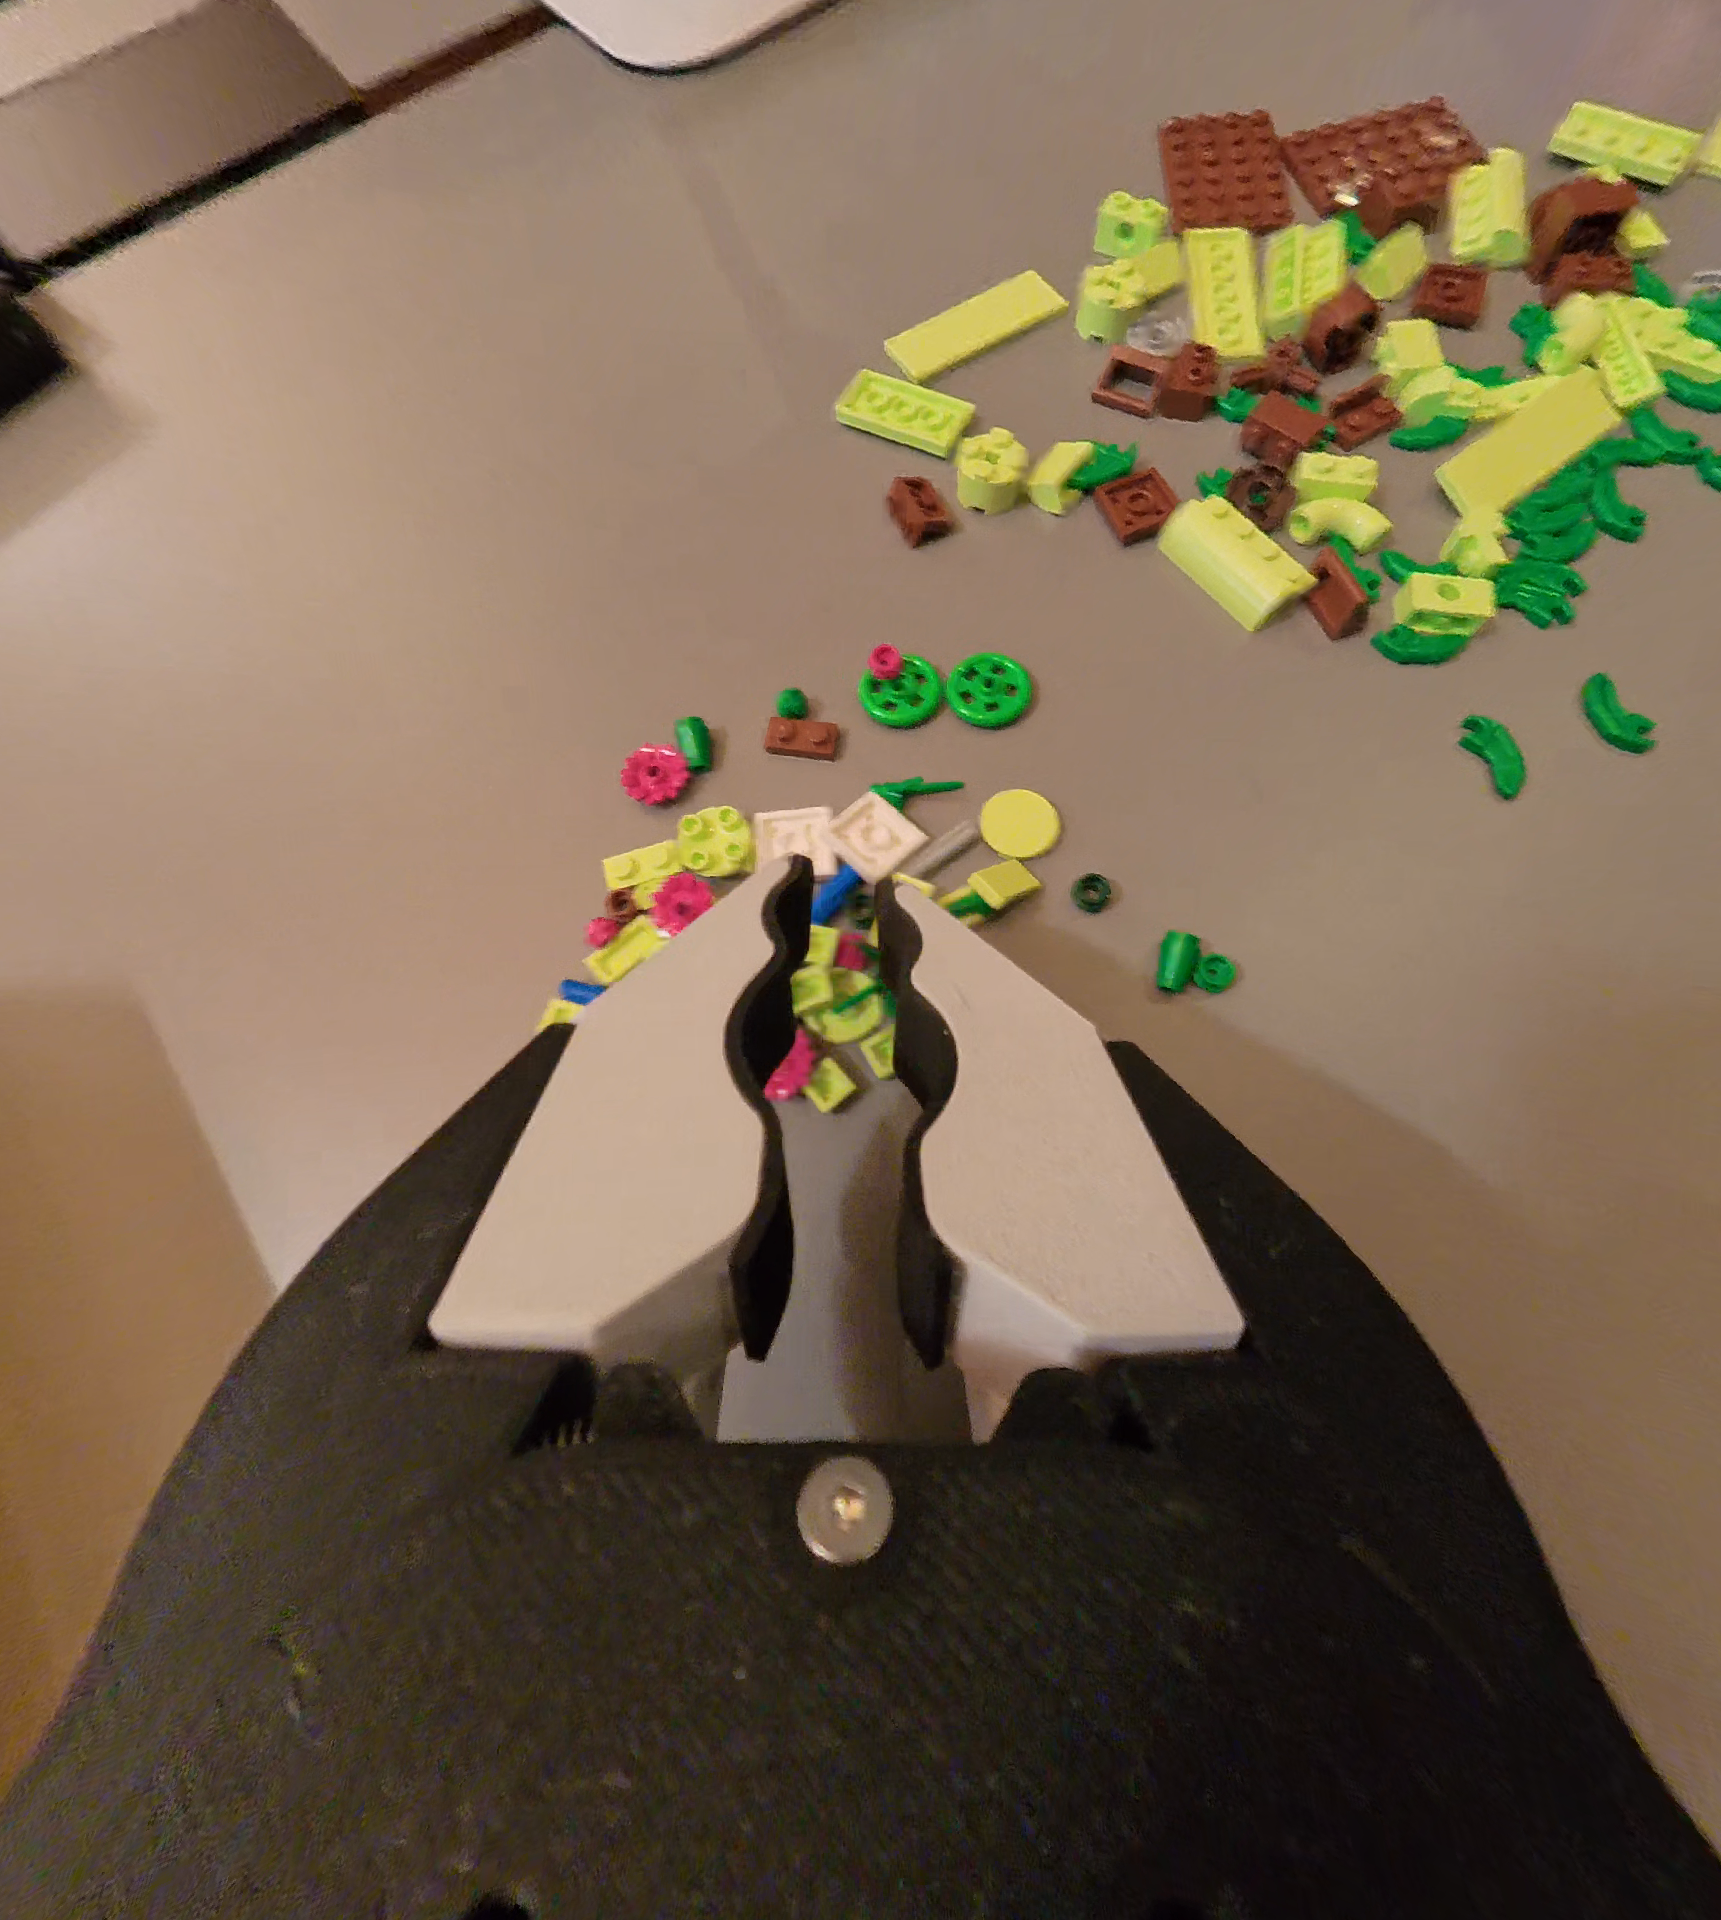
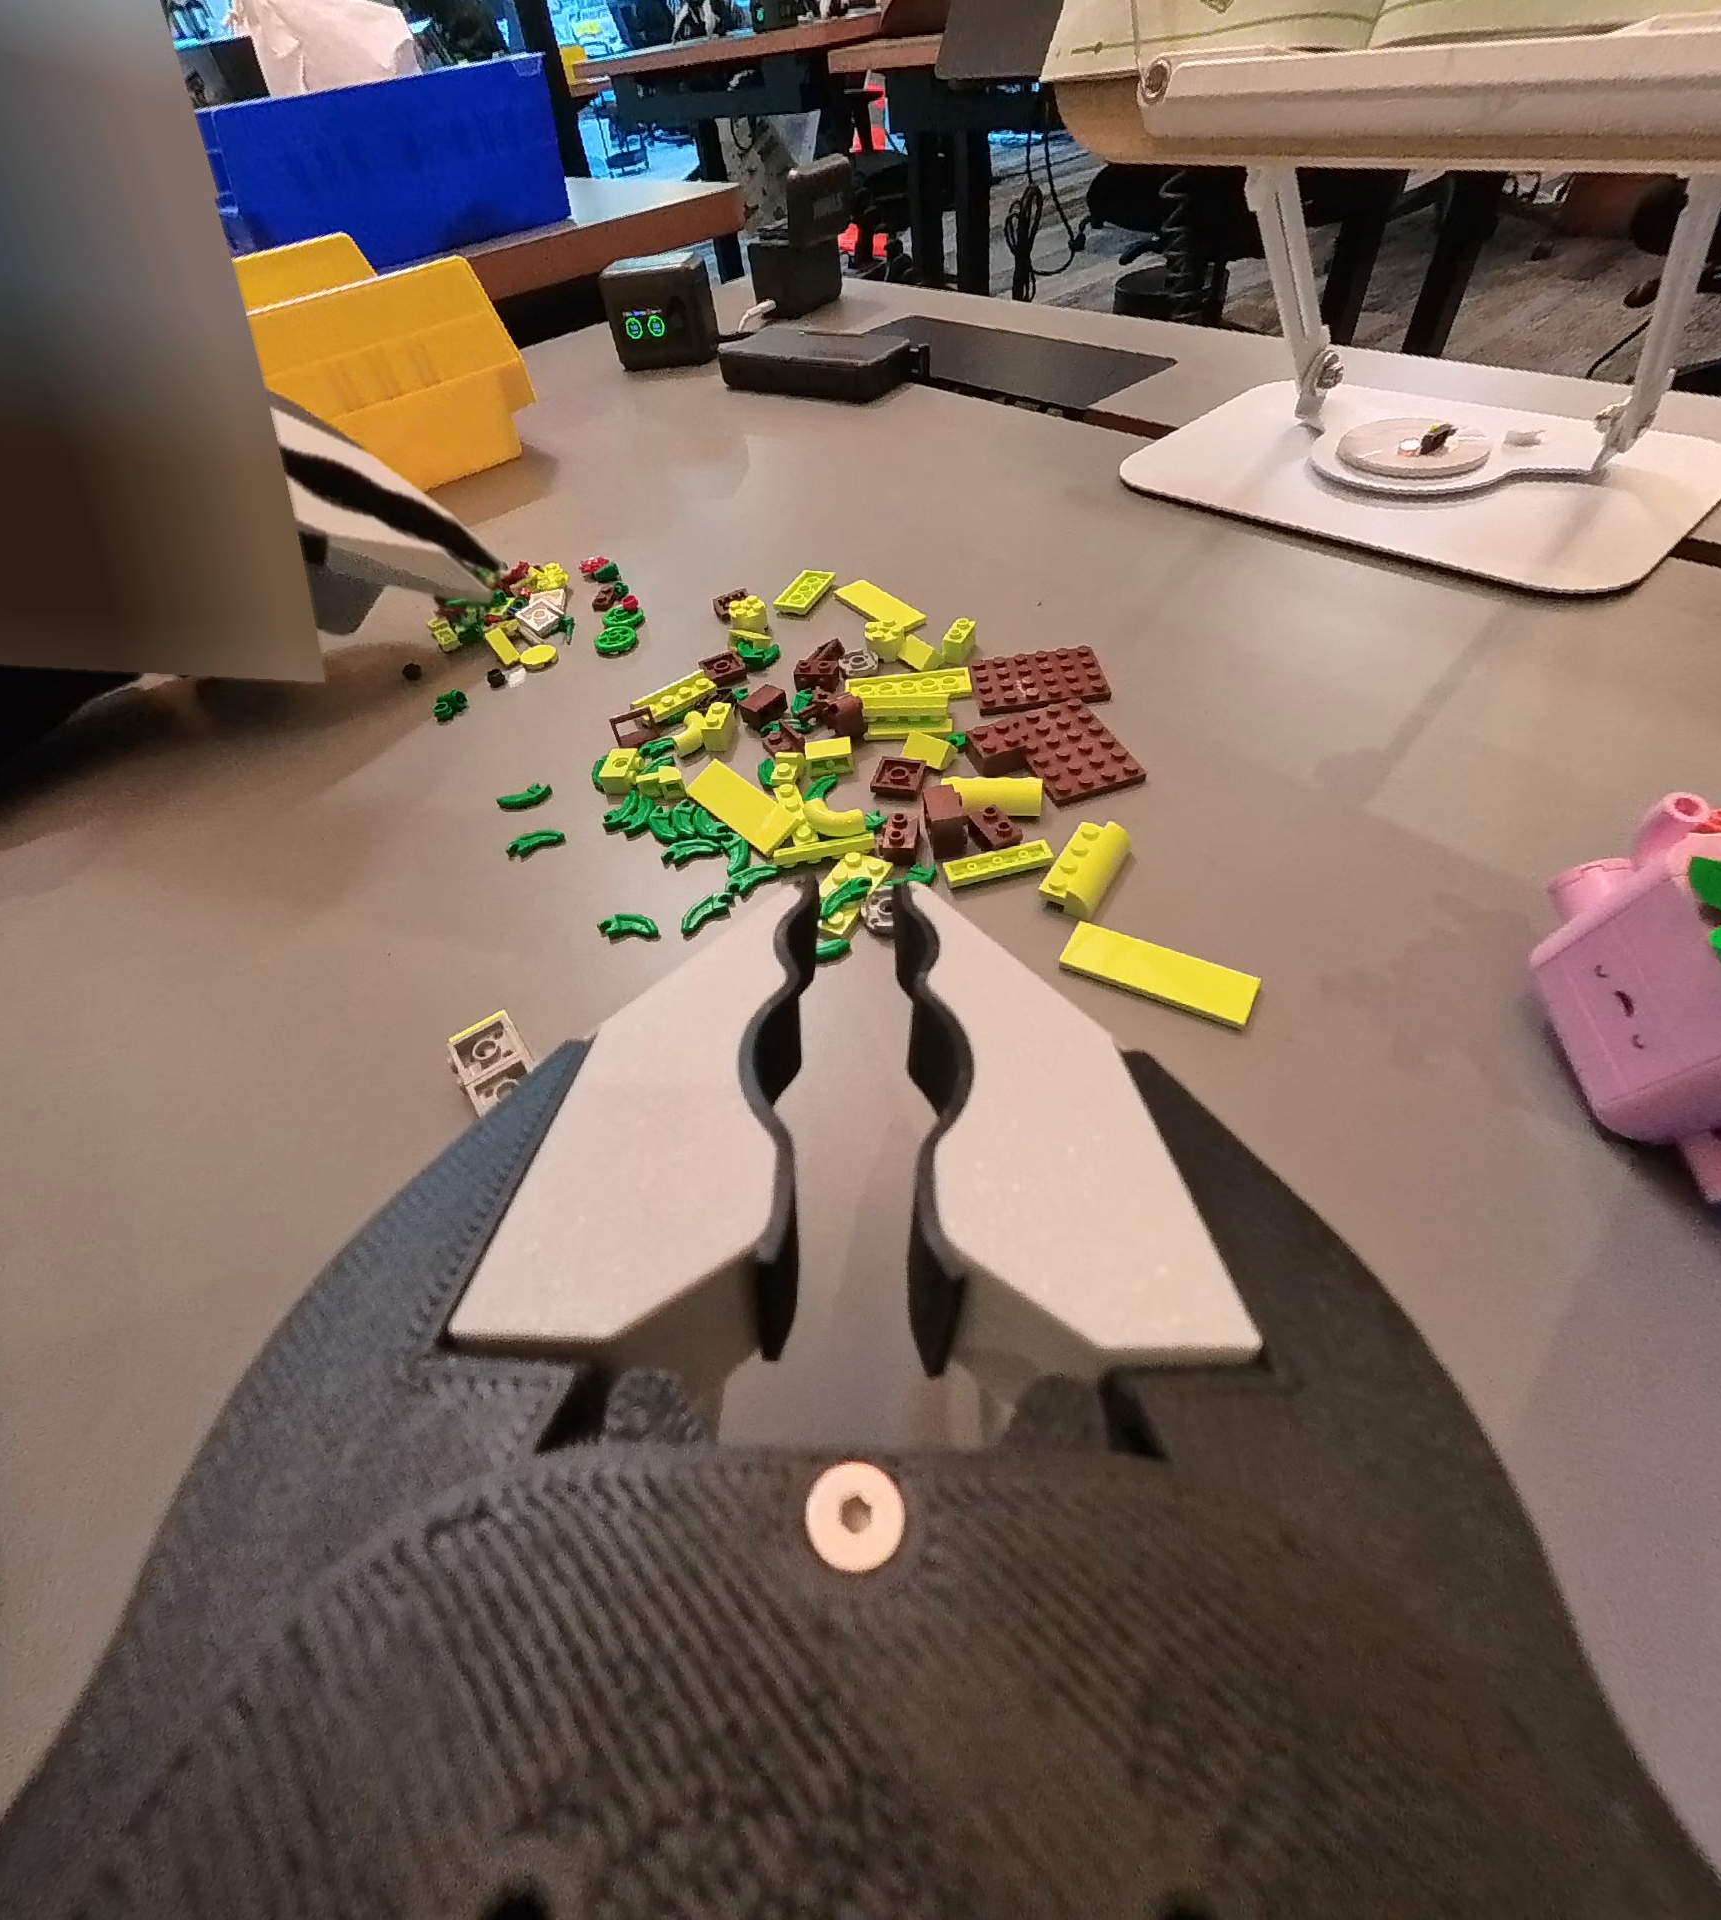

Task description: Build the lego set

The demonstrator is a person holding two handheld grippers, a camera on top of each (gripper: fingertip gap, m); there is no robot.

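Left wrist view: the left gripper (image 1: pixel 845 883) is seen with its fingers parted by a narrow gap and nothing gripped between them; the tips are lowered over a small heap of tiny pieces (image 1: pixel 814 883), lime, magenta, white and blue, lying on the grey table (image 1: pixel 368 623). Two green wheel-like discs (image 1: pixel 944 688) lie just beyond this heap, and the large pile of lego pieces (image 1: pixel 1407 395), lime, brown and green, is spread well apart toward the upper right. In the right wrist view, the right gripper (image 2: pixel 856 896) is likewise held slightly open and empty, its tips at the near edge of the large pile, where green curved leaves (image 2: pixel 700 842) and two brown plates (image 2: pixel 1053 717) are seen. A grey-and-lime brick (image 2: pixel 487 1060) lies beside its left finger. A pink built model (image 2: pixel 1687 997) topped with green leaves rests on the table at the right. A white stand (image 2: pixel 1438 488) and a yellow bin (image 2: pixel 388 353) are placed farther back.
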